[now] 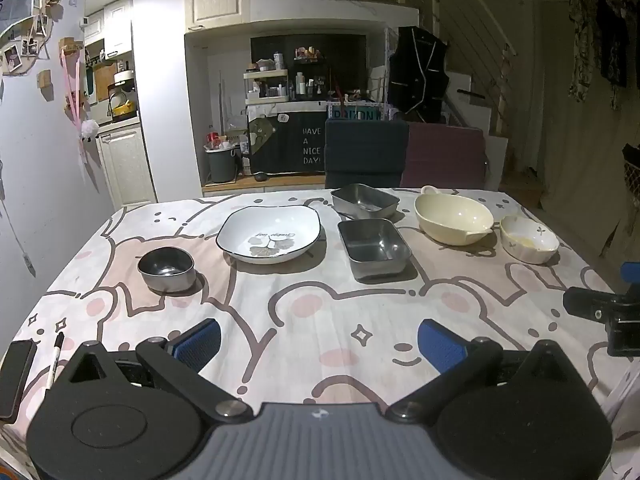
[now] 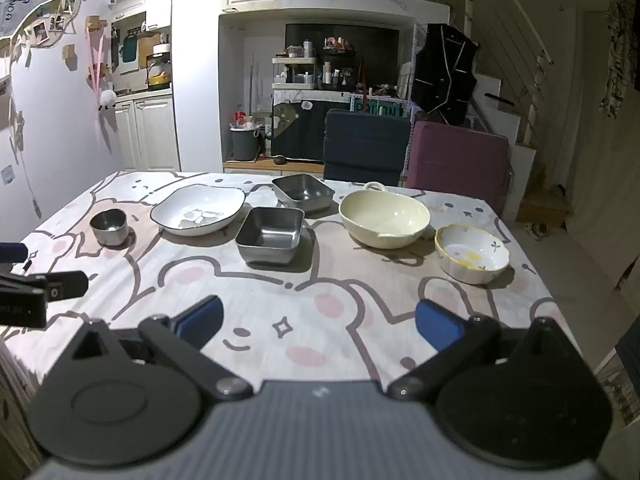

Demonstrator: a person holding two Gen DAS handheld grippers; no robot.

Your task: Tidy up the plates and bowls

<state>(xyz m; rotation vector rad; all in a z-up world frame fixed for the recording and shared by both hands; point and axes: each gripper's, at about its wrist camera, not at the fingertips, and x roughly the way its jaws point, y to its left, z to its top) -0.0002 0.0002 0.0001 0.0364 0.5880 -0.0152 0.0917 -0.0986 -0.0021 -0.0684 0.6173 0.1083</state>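
Six dishes stand spread across the far half of the table. From left: a small round steel bowl (image 1: 166, 269) (image 2: 109, 225), a white plate with a dark rim (image 1: 269, 233) (image 2: 197, 209), two square steel dishes, near (image 1: 374, 247) (image 2: 270, 239) and far (image 1: 365, 201) (image 2: 303, 193), a cream handled bowl (image 1: 453, 218) (image 2: 384, 219) and a small white flower-edged bowl (image 1: 528, 243) (image 2: 472, 253). My left gripper (image 1: 319, 345) and right gripper (image 2: 319, 325) both stand open over the near cloth, nothing between their blue pads.
A cartoon-bear tablecloth (image 1: 320, 312) covers the table. A phone (image 1: 16, 376) and a marker pen (image 1: 55, 360) lie at its near left corner. Two chairs, dark blue (image 2: 366, 144) and purple (image 2: 458, 160), stand behind the far edge. A wall runs along the left.
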